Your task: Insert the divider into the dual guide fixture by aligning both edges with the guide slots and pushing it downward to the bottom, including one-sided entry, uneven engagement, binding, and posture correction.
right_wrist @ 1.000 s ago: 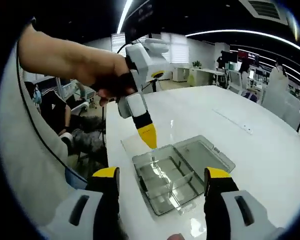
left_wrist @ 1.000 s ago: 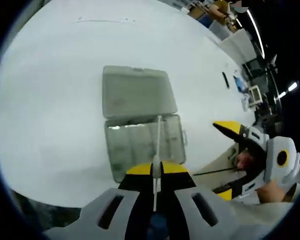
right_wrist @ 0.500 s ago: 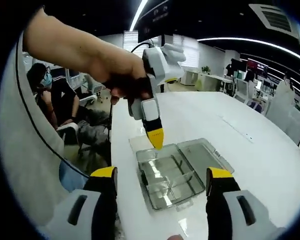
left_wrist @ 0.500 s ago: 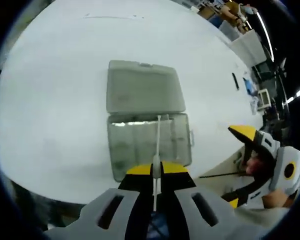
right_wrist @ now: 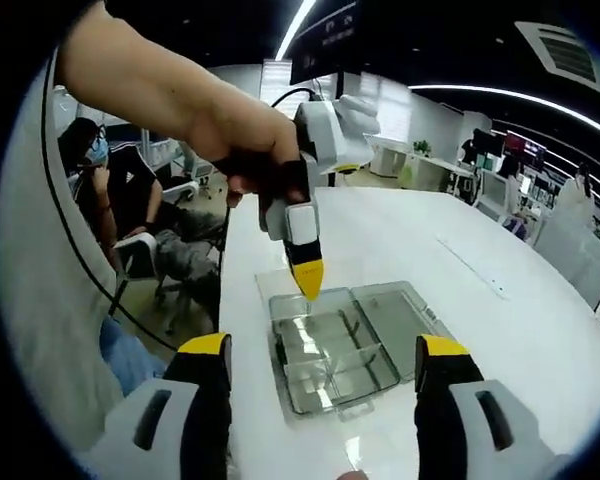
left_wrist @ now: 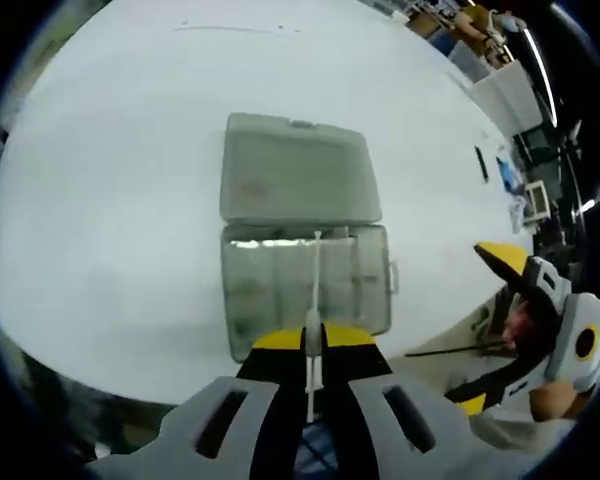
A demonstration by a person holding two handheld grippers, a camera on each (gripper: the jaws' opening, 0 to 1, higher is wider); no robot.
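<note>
A clear plastic box (left_wrist: 305,285) lies on the white table (left_wrist: 110,200) with its lid (left_wrist: 300,168) folded flat behind it. Fixed partitions split its tray into compartments. My left gripper (left_wrist: 313,338) is shut on a thin clear divider (left_wrist: 315,285), seen edge-on and pointing down at the tray's middle. In the right gripper view a hand holds the left gripper (right_wrist: 307,280), its yellow tip hanging just above the box's (right_wrist: 330,350) far-left corner. My right gripper (right_wrist: 322,352) is open with nothing between its fingers, held back from the tray. One of its yellow fingertips (left_wrist: 503,256) shows beside the table edge.
The table edge (right_wrist: 242,330) runs close along the box's left side. People sit on chairs (right_wrist: 130,250) beyond that edge. A small dark object (left_wrist: 480,163) lies on the table off to the right. Desks and screens fill the room behind.
The left gripper with the divider has drifted a little and now hangs slightly lower over the tray. The right gripper stays open. The box has not moved.
</note>
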